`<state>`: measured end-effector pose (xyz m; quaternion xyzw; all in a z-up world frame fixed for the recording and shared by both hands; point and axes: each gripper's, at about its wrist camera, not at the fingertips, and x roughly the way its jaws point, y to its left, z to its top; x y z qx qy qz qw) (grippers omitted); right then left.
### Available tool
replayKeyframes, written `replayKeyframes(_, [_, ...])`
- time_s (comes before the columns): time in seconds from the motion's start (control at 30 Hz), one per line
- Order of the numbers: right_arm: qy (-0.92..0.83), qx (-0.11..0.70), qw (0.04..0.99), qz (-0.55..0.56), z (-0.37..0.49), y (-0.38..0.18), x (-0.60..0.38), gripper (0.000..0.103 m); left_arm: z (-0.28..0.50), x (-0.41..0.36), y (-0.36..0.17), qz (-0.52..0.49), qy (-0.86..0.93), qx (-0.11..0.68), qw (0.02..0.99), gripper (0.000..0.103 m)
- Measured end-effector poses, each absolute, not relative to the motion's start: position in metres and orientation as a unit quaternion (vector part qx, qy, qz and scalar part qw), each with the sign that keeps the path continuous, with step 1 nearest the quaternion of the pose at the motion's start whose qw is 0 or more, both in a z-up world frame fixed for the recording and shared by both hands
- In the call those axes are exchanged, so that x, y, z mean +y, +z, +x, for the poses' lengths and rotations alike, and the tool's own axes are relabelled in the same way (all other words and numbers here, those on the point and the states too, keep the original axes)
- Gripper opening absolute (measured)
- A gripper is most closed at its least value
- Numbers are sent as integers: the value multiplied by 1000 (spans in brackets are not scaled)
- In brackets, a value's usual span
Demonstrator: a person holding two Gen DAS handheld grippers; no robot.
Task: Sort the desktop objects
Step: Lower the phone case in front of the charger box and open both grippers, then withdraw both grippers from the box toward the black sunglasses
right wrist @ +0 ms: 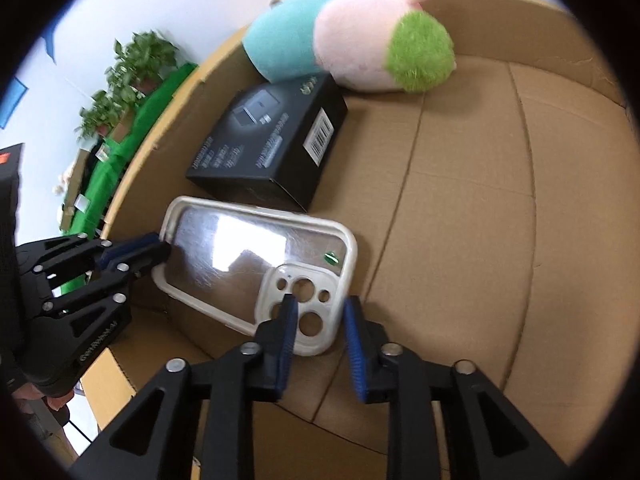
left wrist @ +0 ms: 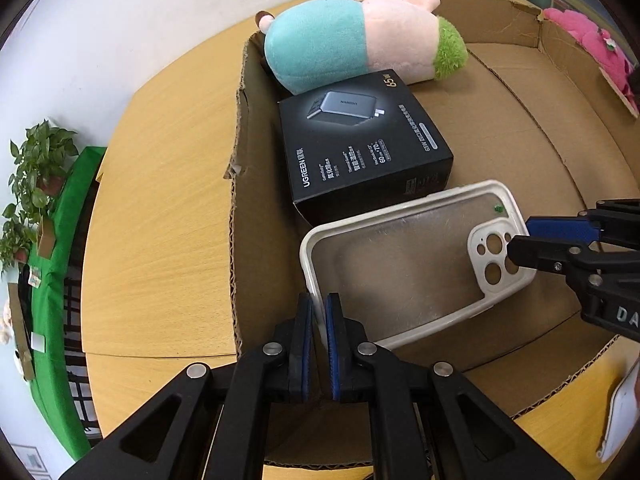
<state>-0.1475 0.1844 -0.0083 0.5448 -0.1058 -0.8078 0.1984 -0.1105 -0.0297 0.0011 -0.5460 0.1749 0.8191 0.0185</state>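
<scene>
A clear phone case with a white rim (left wrist: 404, 264) hangs over the floor of a cardboard box (left wrist: 532, 152). My left gripper (left wrist: 319, 312) is shut on the case's bottom rim and holds it. In the right wrist view the case (right wrist: 248, 264) lies just ahead, with my right gripper (right wrist: 318, 320) open around its camera corner; the jaws stand apart on either side of the rim. The left gripper (right wrist: 160, 250) shows there too, at the case's far end. The right gripper (left wrist: 520, 240) shows in the left wrist view at the camera cutout.
A black UGREEN charger box (left wrist: 360, 148) and a pink-and-teal plush toy (left wrist: 360, 36) lie at the box's back left. A pink plush (left wrist: 596, 48) sits outside the right wall. The box stands on a wooden table (left wrist: 160, 220). Potted plants (left wrist: 36, 176) stand far left.
</scene>
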Motion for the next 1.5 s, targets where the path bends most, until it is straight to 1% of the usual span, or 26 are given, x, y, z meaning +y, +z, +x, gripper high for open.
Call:
replayKeyframes(0.07, [-821,-105,198,525,-141,-2,188,52,-107,-32,5,-541,825,164,18,8])
replayKeyframes(0.1, [-826,-107,197,517,-138,0,191,56,-103,-33,9,-534,830,160,16,10])
replayKeyframes(0.17, [-837,-114,192,499,-130,8,199,59,-95,-34,17,-519,842,147,22,26])
replayKeyframes(0.2, [-843,-117,189,489,-125,13,203,61,-90,-35,22,-510,849,138,27,31])
replayKeyframes(0.27, [-856,-126,186,465,-113,25,213,68,-79,-34,34,-483,866,125,35,55])
replayKeyframes(0.33, [-875,-124,174,434,-97,37,221,74,-66,-31,41,-457,880,125,42,61])
replayKeyframes(0.47, [-908,-102,138,381,-61,53,252,78,-57,-31,36,-451,884,109,64,61])
replayKeyframes(0.6, [-924,-75,84,366,-39,50,286,78,-50,-34,37,-442,892,65,61,61])
replayKeyframes(0.7, [-930,-62,54,358,-30,41,308,78,-49,-39,31,-447,892,15,61,61])
replayKeyframes(0.73, [-935,-46,42,350,-26,40,312,78,-47,-38,31,-445,893,17,63,61])
replayKeyframes(0.8, [-938,-32,47,342,-23,39,314,78,-44,-35,29,-440,896,22,60,61])
replayKeyframes(0.97, [-950,-20,38,309,-20,33,313,81,-40,-35,30,-435,898,21,61,61])
replayKeyframes(1.07, [-959,-16,36,281,-13,31,317,81,-39,-37,33,-425,904,23,51,62])
replayKeyframes(1.2, [-962,-16,34,272,-13,30,319,81,-27,-41,45,-382,923,32,26,62])
replayKeyframes(1.3, [-961,-17,32,273,-15,30,319,82,-13,-45,60,-347,937,20,28,70])
replayKeyframes(1.37, [-961,-16,29,274,-17,30,319,85,-3,-46,68,-322,946,14,27,78])
replayKeyframes(1.47, [-962,-16,17,271,-18,28,315,87,14,-41,75,-280,960,4,26,85])
replayKeyframes(1.5, [-963,-14,12,268,-18,27,314,87,18,-38,75,-277,961,3,26,85])
